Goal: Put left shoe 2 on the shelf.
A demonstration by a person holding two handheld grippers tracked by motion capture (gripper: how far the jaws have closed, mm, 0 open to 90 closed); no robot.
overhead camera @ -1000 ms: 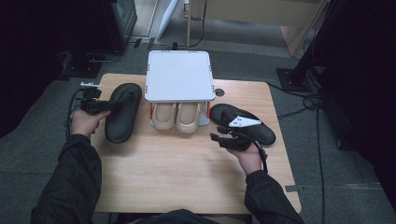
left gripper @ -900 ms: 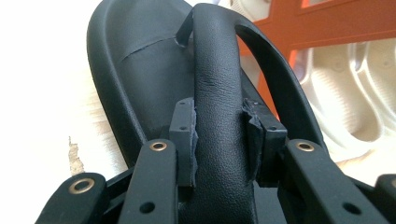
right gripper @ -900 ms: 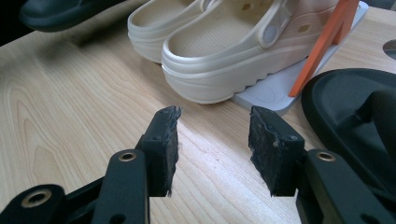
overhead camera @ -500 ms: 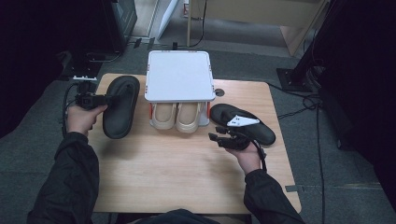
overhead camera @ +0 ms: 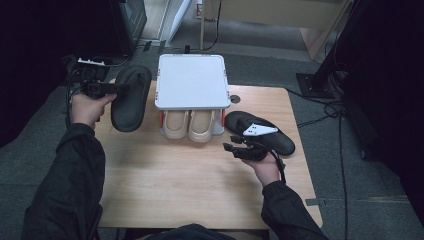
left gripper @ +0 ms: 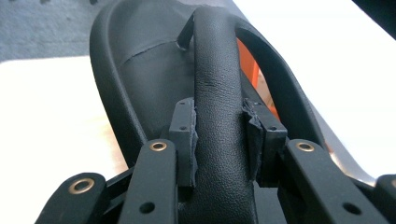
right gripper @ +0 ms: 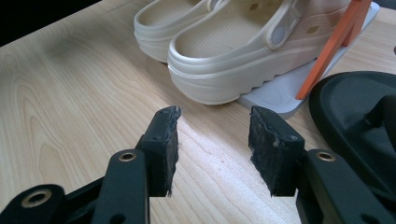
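Observation:
My left gripper (overhead camera: 122,88) is shut on the strap (left gripper: 219,84) of a black slipper (overhead camera: 131,100), which hangs tilted above the table's left side. In the left gripper view the pads (left gripper: 184,126) press on both sides of the strap. A second black slipper (overhead camera: 270,135) lies on the table at the right. My right gripper (overhead camera: 231,146) rests just in front of it, open (right gripper: 212,140), nothing between its jaws. It points at a pair of cream clogs (right gripper: 243,51) on the lower level of a white rack (overhead camera: 191,80).
The rack has orange supports (right gripper: 336,42) and a pale base (right gripper: 280,98), and stands at the far middle of the wooden table (overhead camera: 175,185). Cables trail off both table sides. Dark furniture stands on the grey carpet beyond.
My left hand has lifted the black slipper up off the table and drawn it slightly to the left. The right hand and its gripper have stayed still.

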